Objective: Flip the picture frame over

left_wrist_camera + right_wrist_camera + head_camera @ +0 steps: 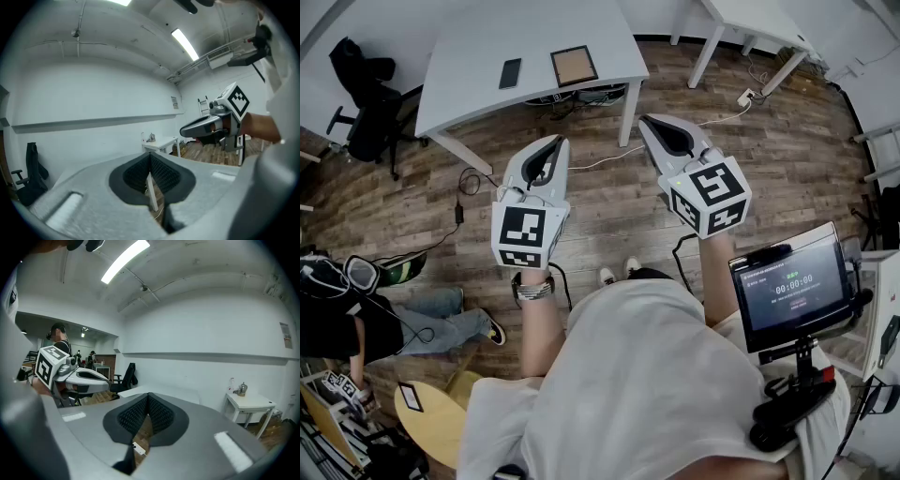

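Note:
The picture frame, dark-rimmed with a brown face, lies flat near the front edge of a white table in the head view. Both grippers hover in the air above the wooden floor, short of the table and apart from the frame. My left gripper is shut with nothing between its ribbed pads. My right gripper is also shut and empty. Each gripper view shows the other gripper beside it; the frame does not show in either.
A black phone lies left of the frame. A black office chair stands at the table's left end. A second white table is at the back right, with a power strip and cables on the floor. A seated person is at the left.

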`<state>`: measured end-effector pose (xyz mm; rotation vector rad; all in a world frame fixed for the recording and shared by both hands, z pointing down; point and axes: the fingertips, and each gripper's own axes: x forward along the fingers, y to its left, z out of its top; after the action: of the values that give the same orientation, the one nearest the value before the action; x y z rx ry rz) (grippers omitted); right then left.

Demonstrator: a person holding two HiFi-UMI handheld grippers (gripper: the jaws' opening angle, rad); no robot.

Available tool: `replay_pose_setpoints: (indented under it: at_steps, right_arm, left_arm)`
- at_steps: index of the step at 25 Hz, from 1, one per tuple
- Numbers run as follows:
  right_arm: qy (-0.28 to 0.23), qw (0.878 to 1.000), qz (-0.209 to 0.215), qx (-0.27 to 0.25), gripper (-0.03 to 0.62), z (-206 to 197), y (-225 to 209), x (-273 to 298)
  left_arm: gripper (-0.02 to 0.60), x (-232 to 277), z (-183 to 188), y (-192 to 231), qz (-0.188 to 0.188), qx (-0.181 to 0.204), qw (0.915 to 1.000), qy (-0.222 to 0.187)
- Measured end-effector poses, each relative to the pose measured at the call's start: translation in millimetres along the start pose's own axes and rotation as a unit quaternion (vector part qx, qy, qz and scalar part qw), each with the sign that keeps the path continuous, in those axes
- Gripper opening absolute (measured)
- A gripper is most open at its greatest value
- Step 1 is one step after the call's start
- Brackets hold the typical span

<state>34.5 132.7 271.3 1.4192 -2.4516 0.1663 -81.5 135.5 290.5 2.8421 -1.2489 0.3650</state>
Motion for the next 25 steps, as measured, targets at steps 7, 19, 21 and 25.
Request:
replay_pose_setpoints:
  at_steps: [7,19,21,25]
  right_arm:
    - [-0.011,1.0,-0.009,0.018,0.002,3,-4,-3]
    - [-0.015,0.999,-0.017,0.03,0.002,1,-8,0]
    - [-0.016,0.999,-0.017,0.032,0.002,1,-10,0]
    - [-0.017,0.999,-0.018,0.036,0.002,-5,-20,19]
  left_arm:
    - [0.006,0,0,1,-0.001,0.001,1.0,0.003]
    - [0.006,5,-4,9,-0.007,0.008,0.9999,0.012]
    - [0.006,7,-4,9,-0.008,0.008,0.9999,0.012]
    - [0.006,24,-10,20,-0.011,0.015,0.9997,0.014]
